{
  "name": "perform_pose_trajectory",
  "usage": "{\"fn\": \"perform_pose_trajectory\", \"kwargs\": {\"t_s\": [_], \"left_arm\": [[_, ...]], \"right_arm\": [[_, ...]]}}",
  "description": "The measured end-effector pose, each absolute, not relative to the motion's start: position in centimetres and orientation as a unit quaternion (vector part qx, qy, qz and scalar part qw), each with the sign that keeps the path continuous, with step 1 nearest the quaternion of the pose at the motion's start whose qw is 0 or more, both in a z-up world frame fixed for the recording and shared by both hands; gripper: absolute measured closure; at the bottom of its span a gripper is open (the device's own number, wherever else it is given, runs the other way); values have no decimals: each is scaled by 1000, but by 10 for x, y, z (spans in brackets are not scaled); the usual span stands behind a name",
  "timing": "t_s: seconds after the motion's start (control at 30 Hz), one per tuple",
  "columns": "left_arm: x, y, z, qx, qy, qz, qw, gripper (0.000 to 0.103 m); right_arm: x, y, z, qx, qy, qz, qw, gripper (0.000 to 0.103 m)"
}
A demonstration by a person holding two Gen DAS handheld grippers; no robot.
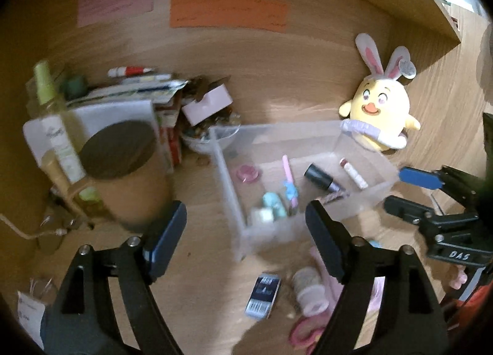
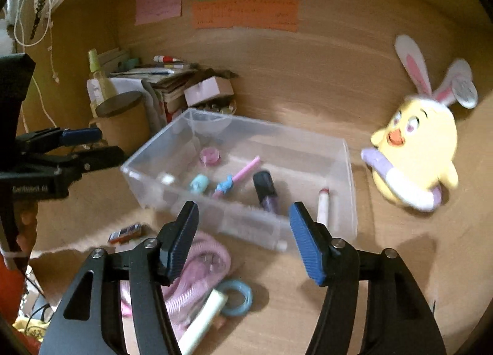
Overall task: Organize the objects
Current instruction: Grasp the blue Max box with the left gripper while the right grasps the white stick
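A clear plastic bin [image 1: 223,179] [image 2: 246,125] stands on the wooden desk. In it lie a pink pot [image 2: 210,155], a pink pen with a blue bow [image 2: 238,175], a dark polish bottle [image 2: 265,190], a lip balm tube [image 2: 323,205] and a teal piece [image 2: 198,184]. My left gripper [image 1: 246,231] hovers open over the bin's near left corner with nothing between its fingers. My right gripper [image 2: 243,231] hangs open and empty above the bin's near wall. In front lie a barcode box [image 1: 263,295], a small jar [image 1: 309,290], a pink pouch [image 2: 197,275], a blue tape ring [image 2: 235,296] and a white tube [image 2: 203,321].
A yellow bunny-eared plush [image 1: 380,111] [image 2: 416,151] leans at the back right. A brown canister [image 1: 123,170], a spray bottle [image 1: 49,102], stacked books [image 1: 135,90] and a pink box [image 1: 206,105] crowd the back left. Coloured notes [image 1: 228,10] hang on the back panel.
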State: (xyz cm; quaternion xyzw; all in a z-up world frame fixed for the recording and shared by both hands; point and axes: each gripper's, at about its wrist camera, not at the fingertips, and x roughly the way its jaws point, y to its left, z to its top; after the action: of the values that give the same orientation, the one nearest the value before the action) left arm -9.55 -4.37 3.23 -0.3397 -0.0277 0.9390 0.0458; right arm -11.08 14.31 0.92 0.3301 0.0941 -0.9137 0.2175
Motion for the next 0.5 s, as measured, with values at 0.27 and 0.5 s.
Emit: {"fn": "perform_pose_trajectory", "kwargs": {"t_s": [0.27, 0.5], "left_arm": [[-76, -60, -14, -402, -31, 914, 46, 24], [-74, -60, -42, -446, -58, 890, 79, 28]], "right_arm": [[-83, 160, -31, 379, 40, -900, 212, 45], [-60, 164, -52, 408, 13, -888, 213, 46]]}}
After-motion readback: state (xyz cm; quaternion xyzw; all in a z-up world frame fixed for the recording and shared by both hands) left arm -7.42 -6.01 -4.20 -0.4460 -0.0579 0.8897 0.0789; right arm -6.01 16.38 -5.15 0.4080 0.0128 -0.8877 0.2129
